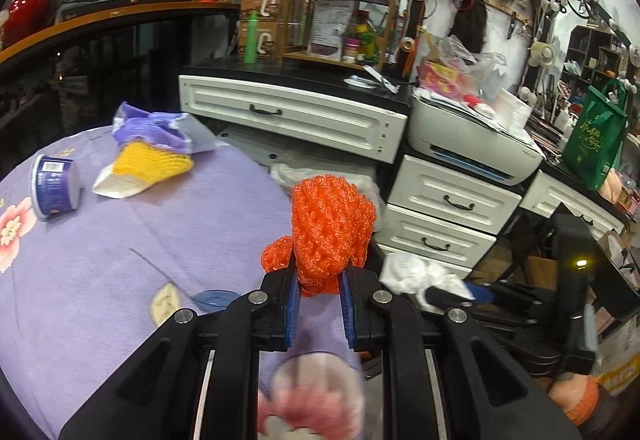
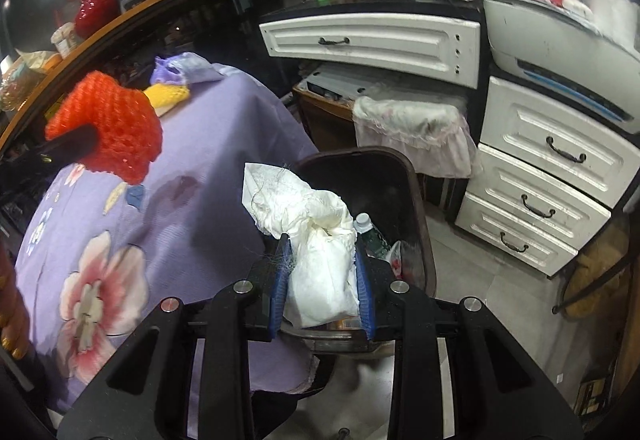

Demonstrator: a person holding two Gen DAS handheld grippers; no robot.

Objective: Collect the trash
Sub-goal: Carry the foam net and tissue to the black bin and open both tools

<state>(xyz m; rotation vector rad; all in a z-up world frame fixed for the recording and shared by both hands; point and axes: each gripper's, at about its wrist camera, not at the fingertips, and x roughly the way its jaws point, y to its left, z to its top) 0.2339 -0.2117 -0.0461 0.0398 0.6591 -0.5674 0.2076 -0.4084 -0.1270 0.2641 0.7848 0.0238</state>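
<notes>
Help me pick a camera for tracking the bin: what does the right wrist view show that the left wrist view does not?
Only the right wrist view shows the dark trash bin, a bottle inside it, and the right gripper clamping white crumpled paper above it. Only the left wrist view shows a blue cup lying on the table and a green bag. Both show the orange foam net held by the left gripper, the purple tablecloth and the white drawers.
</notes>
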